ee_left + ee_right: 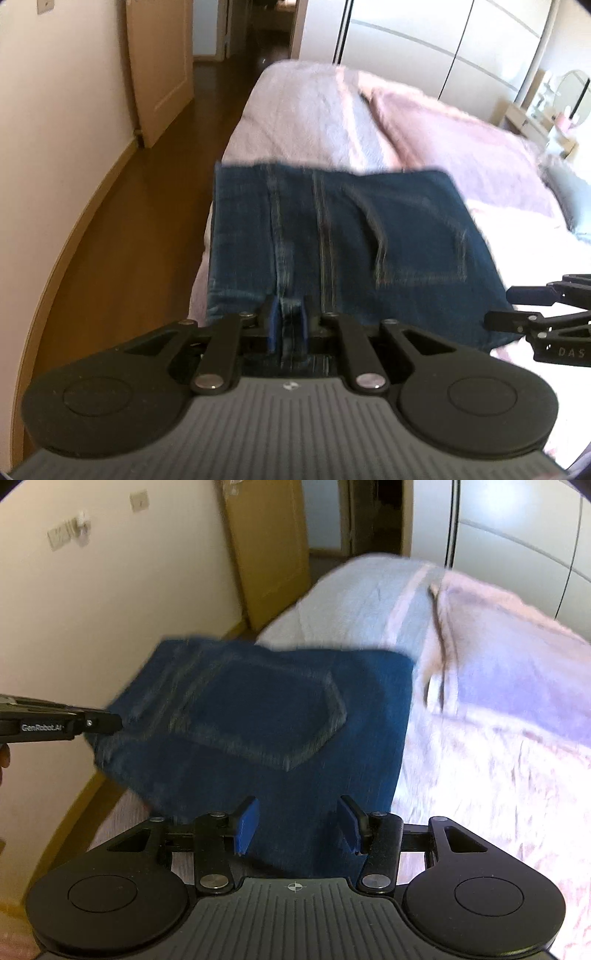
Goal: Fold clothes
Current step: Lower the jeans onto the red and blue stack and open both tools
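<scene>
1. Nearest the left wrist lens: left gripper (287, 325), blue pads pressed together on a seamed fold at the near edge of the jeans (351, 243).
2. Nearest the right wrist lens: right gripper (297, 825), blue pads spread wide, denim lying between them without being pinched.
3. Folded dark-blue jeans (266, 716), back pocket stitching uppermost, resting at the near left part of the bed (295, 110); left margin of the denim overhanging the bed edge toward the floor (147, 206).
4. Right gripper also seen at the far right edge of the left wrist view (517, 306), just beside the right corner of the jeans; left gripper seen at the left edge of the right wrist view (110, 722), tip at the left edge of the denim.
5. Bed covered in pale lilac fabric, with a pink blanket (461, 147) folded over its right half.
6. Room: cream wall (110, 590) at left, brown wooden floor beside the bed, a wooden door (162, 70) far left, white wardrobe doors (424, 48) far right.
7. Both views motion-blurred; finer fabric detail not discernible.
</scene>
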Demonstrator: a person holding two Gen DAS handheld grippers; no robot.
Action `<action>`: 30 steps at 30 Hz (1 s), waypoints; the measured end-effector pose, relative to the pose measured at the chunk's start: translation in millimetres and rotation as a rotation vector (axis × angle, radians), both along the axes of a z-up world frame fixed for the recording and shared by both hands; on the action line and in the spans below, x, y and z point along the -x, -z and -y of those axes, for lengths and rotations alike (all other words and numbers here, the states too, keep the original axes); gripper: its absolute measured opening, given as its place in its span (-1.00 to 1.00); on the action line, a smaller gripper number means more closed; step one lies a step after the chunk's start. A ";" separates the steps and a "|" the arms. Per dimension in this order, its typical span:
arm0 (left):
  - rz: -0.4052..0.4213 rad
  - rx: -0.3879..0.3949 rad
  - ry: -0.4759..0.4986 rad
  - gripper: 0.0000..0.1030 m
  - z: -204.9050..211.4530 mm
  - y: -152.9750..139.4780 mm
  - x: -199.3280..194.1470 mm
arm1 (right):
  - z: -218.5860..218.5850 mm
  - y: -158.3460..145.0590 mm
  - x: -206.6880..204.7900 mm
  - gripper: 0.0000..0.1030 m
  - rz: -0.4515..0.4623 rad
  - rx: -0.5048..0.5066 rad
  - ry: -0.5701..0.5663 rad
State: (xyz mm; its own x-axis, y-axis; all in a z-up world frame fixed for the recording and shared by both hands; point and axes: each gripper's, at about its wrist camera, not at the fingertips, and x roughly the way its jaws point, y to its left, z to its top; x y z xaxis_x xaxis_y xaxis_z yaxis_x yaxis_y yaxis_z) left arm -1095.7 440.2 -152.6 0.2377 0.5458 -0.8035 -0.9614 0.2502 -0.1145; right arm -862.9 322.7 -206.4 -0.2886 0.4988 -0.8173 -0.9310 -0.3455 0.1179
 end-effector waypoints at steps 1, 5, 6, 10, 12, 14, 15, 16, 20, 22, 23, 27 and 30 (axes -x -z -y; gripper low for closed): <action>0.000 0.006 -0.011 -0.79 -0.7 4.3 -0.4 | -2.1 8.9 2.8 -0.02 0.009 0.022 -0.001; -0.023 -0.001 -0.046 -0.78 -2.3 5.9 -6.9 | -4.5 15.3 12.7 -0.01 0.061 0.017 -0.026; -0.035 -0.003 -0.052 -0.78 0.9 2.8 -9.1 | -4.3 10.9 13.9 -0.01 0.066 0.011 -0.028; -0.085 -0.010 -0.085 -0.75 13.8 -10.9 -18.0 | 1.7 0.7 8.4 -0.01 0.037 0.030 0.007; -0.114 0.004 -0.137 -0.74 18.0 -21.9 -23.2 | 7.9 -3.1 4.5 -0.01 0.019 0.044 0.018; -0.140 0.027 -0.173 -0.74 25.7 -31.1 -28.3 | 19.2 -8.9 1.1 -0.01 0.010 0.066 0.024; -0.151 0.031 -0.185 -0.74 31.2 -35.6 -30.9 | 24.3 -11.8 0.6 -0.01 0.004 0.079 0.027; -0.159 0.033 -0.192 -0.74 37.2 -40.4 -33.6 | 27.9 -13.6 -0.6 -0.01 -0.005 0.092 0.029; -0.172 0.023 -0.208 -0.67 59.6 -61.8 -42.1 | 43.8 -26.7 -2.5 -0.01 -0.033 0.111 0.025; -0.176 0.005 -0.219 -0.54 72.4 -73.7 -43.5 | 53.8 -35.4 -4.7 -0.01 -0.040 0.098 0.033; -0.175 -0.004 -0.222 -0.53 78.6 -79.7 -44.3 | 59.4 -40.1 -6.9 -0.01 -0.046 0.096 0.040; -0.176 -0.038 -0.226 -0.44 100.0 -99.1 -51.5 | 78.4 -57.6 -12.7 -0.01 -0.048 0.075 0.062; -0.183 -0.058 -0.229 -0.37 113.5 -109.9 -57.0 | 89.1 -70.2 -16.3 -0.01 -0.035 0.051 0.064</action>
State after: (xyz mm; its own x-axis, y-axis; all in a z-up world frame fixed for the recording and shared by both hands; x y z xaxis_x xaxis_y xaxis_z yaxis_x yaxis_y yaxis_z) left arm -1038.8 326.7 -42.7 -0.0429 0.6148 -0.7875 -0.9969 0.0255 0.0742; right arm -846.6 233.6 -136.2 -0.2858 0.4754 -0.8320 -0.9462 -0.2777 0.1663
